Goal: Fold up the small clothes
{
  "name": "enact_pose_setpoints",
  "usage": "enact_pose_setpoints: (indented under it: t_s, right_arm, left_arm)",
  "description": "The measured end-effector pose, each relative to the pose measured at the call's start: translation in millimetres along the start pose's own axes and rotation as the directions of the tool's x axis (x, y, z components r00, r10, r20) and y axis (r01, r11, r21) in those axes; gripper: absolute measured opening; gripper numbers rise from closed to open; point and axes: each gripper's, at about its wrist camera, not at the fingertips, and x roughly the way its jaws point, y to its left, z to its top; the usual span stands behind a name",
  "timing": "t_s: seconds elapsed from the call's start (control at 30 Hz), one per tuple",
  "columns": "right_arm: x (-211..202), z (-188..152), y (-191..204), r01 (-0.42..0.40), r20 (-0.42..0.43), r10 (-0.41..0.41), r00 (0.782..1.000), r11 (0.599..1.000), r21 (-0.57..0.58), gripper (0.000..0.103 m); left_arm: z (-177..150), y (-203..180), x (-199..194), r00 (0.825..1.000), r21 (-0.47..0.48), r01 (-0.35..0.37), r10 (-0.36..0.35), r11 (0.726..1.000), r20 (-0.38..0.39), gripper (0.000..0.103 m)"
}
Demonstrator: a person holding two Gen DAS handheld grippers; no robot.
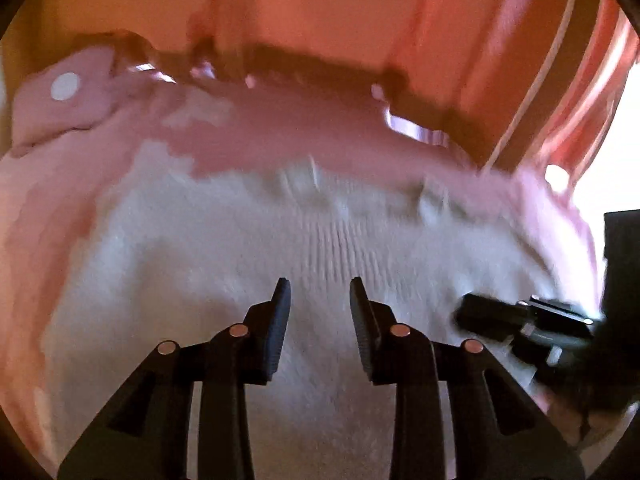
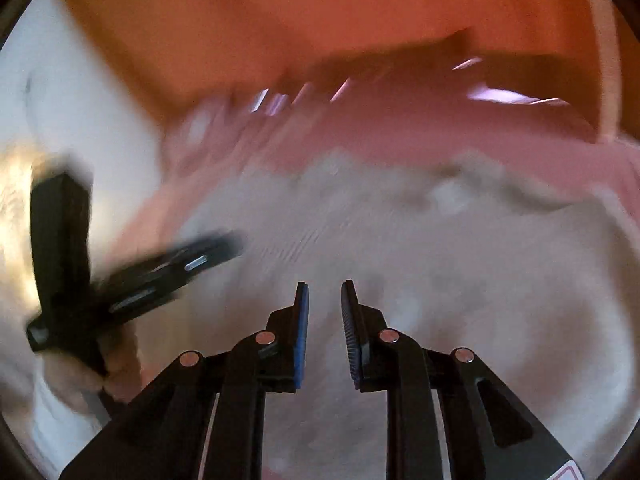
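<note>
A pale grey-white knitted garment [image 1: 240, 248] lies spread on a pink cover [image 1: 280, 136]. My left gripper [image 1: 318, 284] hovers over its middle, jaws apart with nothing between them. Its ribbed pads do not touch the cloth. My right gripper [image 1: 468, 312] comes in from the right edge, low over the same garment. In the right wrist view the garment [image 2: 440, 260] fills the lower half, blurred. My right gripper [image 2: 324, 286] stands over it with a narrow empty gap between the pads. My left gripper [image 2: 232, 242] shows as a dark smear at the left, held by a hand [image 2: 80, 376].
Orange-brown wooden furniture [image 1: 320, 8] rises behind the pink cover, with a dark gap under it. A pink cloth piece with a white dot [image 1: 64, 86] lies at the far left. A white cord [image 1: 540, 80] runs down at the right, near a black object [image 1: 622, 248].
</note>
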Motion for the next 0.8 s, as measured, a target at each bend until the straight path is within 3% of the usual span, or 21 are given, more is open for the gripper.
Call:
enact_pose_setpoints:
  t_s: [0.07,0.13,0.2,0.23,0.27,0.33,0.37,0.4,0.47,0.5,0.57,0.7,0.73,0.77,0.8]
  right_arm:
    - [3.8,-5.2,-18.8,0.081,-0.039,-0.080,0.996,0.997,0.018,0.006]
    - [-12.3,-4.3,-55.6,0.098,-0.020,-0.097,0.995,0.984,0.148,0.005]
    - [-38.1,-6.1,-102.6,0.199,0.014,-0.211,0.977,0.939,0.280,0.002]
    - [-49.6,-8.2,-119.7,0.241,0.018,-0.262,0.965,0.911,0.335,0.007]
    - [-63.8,-11.8,-139.6,0.319,0.016,-0.353,0.935,0.861,0.396,0.007]
    - [-84.4,-19.4,-167.2,0.400,0.010,-0.460,0.888,0.782,0.478,0.012]
    - [-97.0,-22.8,-180.9,0.368,0.045,-0.467,0.883,0.750,0.550,0.013]
    - [-102.4,-22.5,-185.1,0.329,0.076,-0.454,0.888,0.742,0.585,0.018]
    - [-106.1,-16.5,-190.7,0.283,0.128,-0.455,0.881,0.725,0.628,0.042]
    - [-101.6,-10.2,-188.7,0.282,0.141,-0.461,0.876,0.727,0.626,0.057]
    - [-83.9,0.5,-185.9,0.280,0.138,-0.444,0.886,0.747,0.603,0.061]
    - [-57.6,6.2,-195.7,0.297,0.056,-0.406,0.912,0.749,0.592,0.061]
    - [-55.7,8.6,-189.1,0.313,0.055,-0.422,0.905,0.748,0.585,0.057]
    - [-56.3,11.2,-186.7,0.328,0.061,-0.437,0.898,0.753,0.571,0.051]
    - [-59.6,12.4,-180.4,0.335,0.070,-0.443,0.894,0.762,0.555,0.021]
  left_arm:
    - [-8.1,2.8,8.8,0.998,0.020,-0.047,0.048,0.999,-0.035,0.031]
    - [-7.3,17.9,3.2,0.998,-0.010,-0.056,0.056,0.998,-0.014,0.031]
    - [-3.3,38.0,-4.0,0.990,-0.038,-0.142,0.142,0.989,0.017,0.031]
    - [-2.3,49.2,-6.5,0.980,-0.052,-0.193,0.195,0.980,0.027,0.030]
    - [-1.6,59.9,-8.3,0.974,-0.070,-0.220,0.223,0.973,0.029,0.029]
    - [3.1,82.7,-12.7,0.987,-0.162,-0.154,0.161,0.975,0.028,0.029]
    - [6.8,91.1,-15.0,0.990,-0.212,-0.122,0.133,0.970,0.038,0.029]
    - [9.8,96.7,-19.0,0.988,-0.260,-0.124,0.144,0.958,0.060,0.037]
    - [15.6,98.2,-23.5,0.977,-0.282,-0.149,0.185,0.948,0.107,0.050]
    - [21.9,99.5,-23.6,0.972,-0.292,-0.154,0.198,0.944,0.128,0.066]
    - [28.6,102.0,-20.2,0.963,-0.322,-0.178,0.232,0.930,0.137,0.077]
    - [37.3,119.8,16.2,0.966,-0.377,-0.218,0.254,0.900,0.046,0.076]
    - [35.9,124.8,22.4,0.968,-0.402,-0.215,0.249,0.890,0.034,0.073]
    - [33.8,126.6,25.7,0.970,-0.418,-0.209,0.243,0.884,0.029,0.062]
    - [32.9,128.9,27.2,0.974,-0.429,-0.186,0.224,0.884,0.039,0.049]
